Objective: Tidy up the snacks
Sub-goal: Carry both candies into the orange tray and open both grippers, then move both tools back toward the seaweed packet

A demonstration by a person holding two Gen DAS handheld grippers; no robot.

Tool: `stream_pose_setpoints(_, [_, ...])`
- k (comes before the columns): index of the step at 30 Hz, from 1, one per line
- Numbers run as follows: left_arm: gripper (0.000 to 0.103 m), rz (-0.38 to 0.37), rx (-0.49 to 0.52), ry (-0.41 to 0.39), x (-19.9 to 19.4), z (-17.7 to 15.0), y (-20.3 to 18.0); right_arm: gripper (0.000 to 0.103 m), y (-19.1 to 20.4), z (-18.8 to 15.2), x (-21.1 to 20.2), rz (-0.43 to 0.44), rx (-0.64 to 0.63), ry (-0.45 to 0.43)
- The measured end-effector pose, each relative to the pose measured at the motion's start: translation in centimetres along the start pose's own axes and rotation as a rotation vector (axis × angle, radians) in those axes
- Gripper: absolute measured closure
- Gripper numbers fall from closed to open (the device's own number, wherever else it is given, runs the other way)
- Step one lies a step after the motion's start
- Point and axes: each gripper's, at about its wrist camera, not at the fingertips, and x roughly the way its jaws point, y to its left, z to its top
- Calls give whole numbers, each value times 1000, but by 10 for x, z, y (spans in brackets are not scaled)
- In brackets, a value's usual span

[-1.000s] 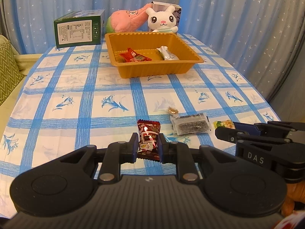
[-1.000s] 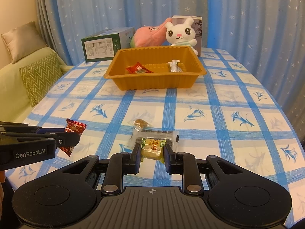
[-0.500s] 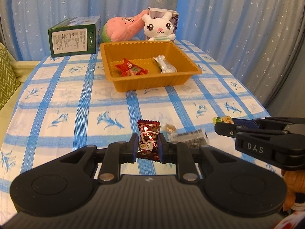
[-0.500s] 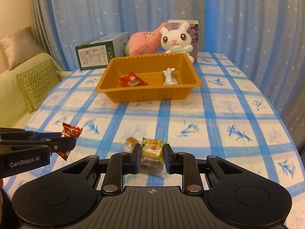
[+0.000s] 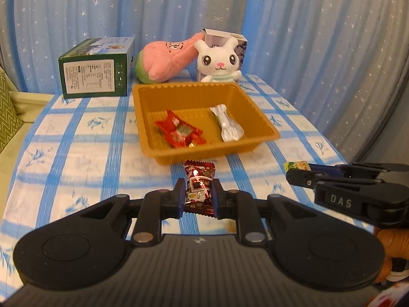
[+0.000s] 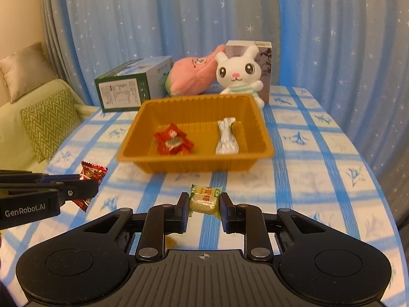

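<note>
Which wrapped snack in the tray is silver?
The silver twist-wrapped snack on the right side of the orange tray; the red snack lies to its left.

"DAS" stands on the side of the right gripper; "GenRobot.AI" stands on the side of the left gripper.

Both fisheye views were evenly and fairly brightly lit, probably from overhead room light, though no lamp was visible. Black vignetting cut the corners, and the starred curtain bowed at the edges. The orange tray and checked tabletop looked slightly motion-smeared. A small glare spot sat on the dark red candy wrapper.
</note>
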Motion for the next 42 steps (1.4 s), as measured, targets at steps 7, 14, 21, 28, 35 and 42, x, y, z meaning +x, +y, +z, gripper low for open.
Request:
stream_pose_setpoints(7, [85,6,-25,-2,28,33,15,78,-12,44,29,38,27,1])
stream_pose_setpoints(14, [85,25,-38,-2,55,58,26,78,-17,78,61,41,4,4])
stream_pose_setpoints(21, [85,25,-60,10,80,78,33,78,-29,100,87,39,32,21])
stream_pose_setpoints(28, [84,35,-53,9,103,88,35,78,-33,115,98,37,45,24])
stream_pose_setpoints(35, [79,29,-80,16,101,81,44,78,-39,111,104,44,64,44])
stream_pose_setpoints(42, [73,26,-105,9,90,74,49,78,-42,108,109,48,88,62])
